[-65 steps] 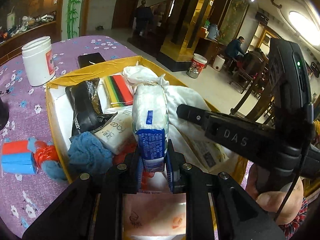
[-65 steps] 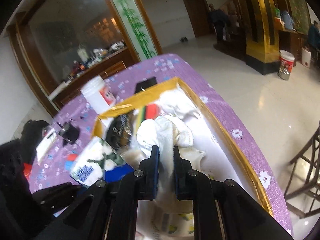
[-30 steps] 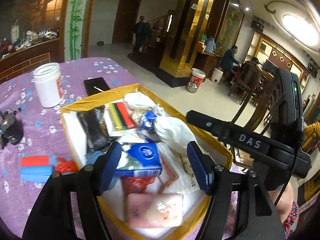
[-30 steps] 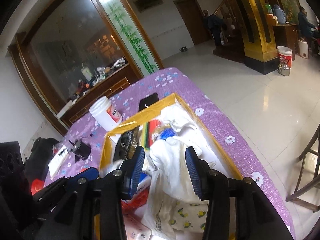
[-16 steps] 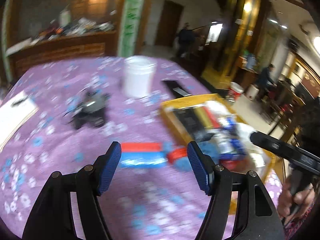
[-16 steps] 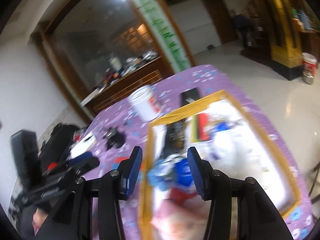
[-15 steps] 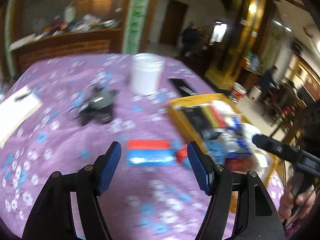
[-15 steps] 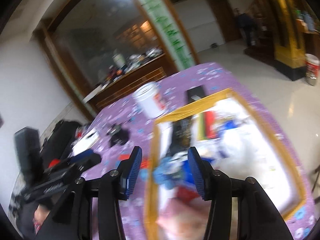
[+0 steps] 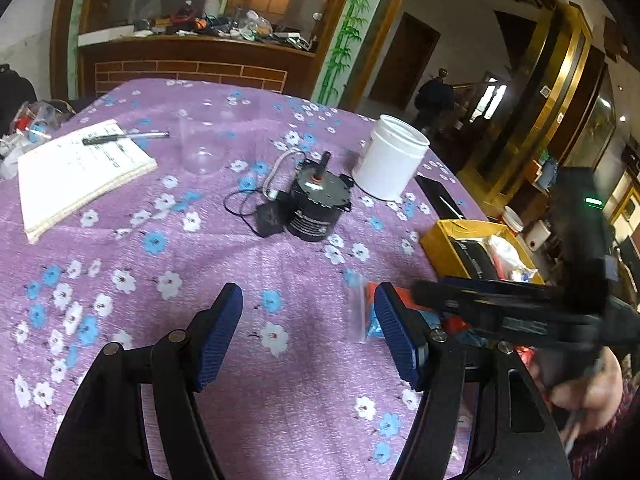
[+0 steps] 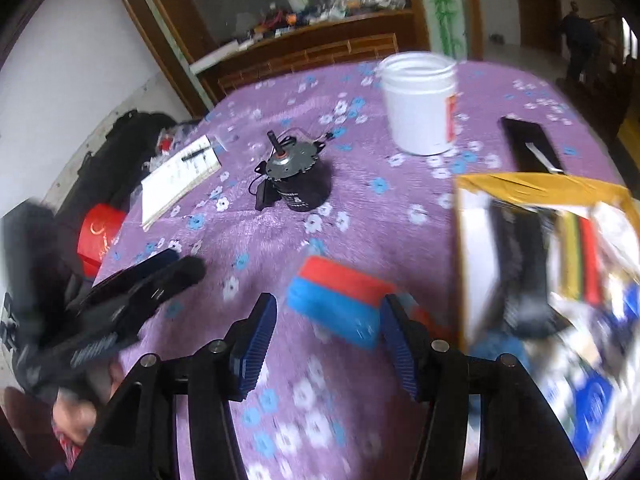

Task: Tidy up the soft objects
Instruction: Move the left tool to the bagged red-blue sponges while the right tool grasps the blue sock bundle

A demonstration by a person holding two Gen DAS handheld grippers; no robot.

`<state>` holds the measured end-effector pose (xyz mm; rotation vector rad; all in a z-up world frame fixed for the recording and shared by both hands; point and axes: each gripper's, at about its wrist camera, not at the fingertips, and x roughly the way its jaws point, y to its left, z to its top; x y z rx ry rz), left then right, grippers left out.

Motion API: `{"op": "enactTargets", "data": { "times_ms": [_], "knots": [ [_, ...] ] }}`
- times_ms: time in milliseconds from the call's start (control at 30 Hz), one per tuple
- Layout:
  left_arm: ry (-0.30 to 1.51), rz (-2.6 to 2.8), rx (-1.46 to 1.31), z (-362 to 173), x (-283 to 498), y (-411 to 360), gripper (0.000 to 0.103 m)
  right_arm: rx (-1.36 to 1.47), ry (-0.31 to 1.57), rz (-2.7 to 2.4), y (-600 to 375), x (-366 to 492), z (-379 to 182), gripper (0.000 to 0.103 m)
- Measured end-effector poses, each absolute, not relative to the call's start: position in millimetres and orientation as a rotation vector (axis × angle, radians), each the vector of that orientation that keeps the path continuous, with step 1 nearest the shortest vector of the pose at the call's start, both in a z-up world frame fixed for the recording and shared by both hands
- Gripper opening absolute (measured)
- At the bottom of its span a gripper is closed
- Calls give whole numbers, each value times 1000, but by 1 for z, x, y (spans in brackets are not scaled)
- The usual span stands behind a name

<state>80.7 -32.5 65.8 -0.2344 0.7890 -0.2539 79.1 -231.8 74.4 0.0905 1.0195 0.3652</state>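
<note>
The red-and-blue soft block (image 10: 340, 300) is lying on the purple flowered desk (image 10: 280, 240) just ahead of the right hand-held gripper (image 10: 326, 338), slightly toward its right finger, with the long axis running crosswise to the fingers and tilting away to the left. That hand-held gripper is standing with its blue pads wide apart and holding nothing; the block's near right end is sitting close to the right pad, though motion blur is making it hard to tell whether they touch. The left hand-held gripper (image 9: 308, 336) is also spread apart and empty, pointing over bare cloth, with the block only peeking in as a blurred patch just beyond its right finger, so the right one is judged the nearer and better aligned. The yellow-rimmed box (image 10: 520, 184) of soft goods is lying just right of the right hand-held gripper, its near wall beside the block's right end and likely to crowd the closing finger. Further ahead are standing a black motor (image 10: 296, 180) and a white jar (image 10: 420, 104), with a notebook (image 10: 180, 180) to the far left, all well apart from the block
</note>
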Motion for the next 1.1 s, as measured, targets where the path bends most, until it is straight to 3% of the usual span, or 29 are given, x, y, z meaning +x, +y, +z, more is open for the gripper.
{"op": "enactTargets", "data": {
  "times_ms": [233,367,433,600,933,1033,1100],
  "knots": [
    [792,-227,-273,66,84,-17,67,56,1116,292,-220,124,32,57],
    [779,-221,-283,69,81,-14,67,167,1214,434,-210,102,21,58],
    [784,-223,-287,68,82,-14,67,228,1246,605,-198,81,26,54],
    [828,-256,-241,63,83,-25,67,-8,1048,391,-218,64,73,59],
    [873,-344,-205,62,82,-35,67,-394,1115,292,-222,49,43,57],
    [894,-357,-197,62,81,-36,67,-399,1144,313,-223,52,31,53],
    [903,-376,-169,65,76,-37,67,-413,1156,327,-219,50,21,38]
  ]
}}
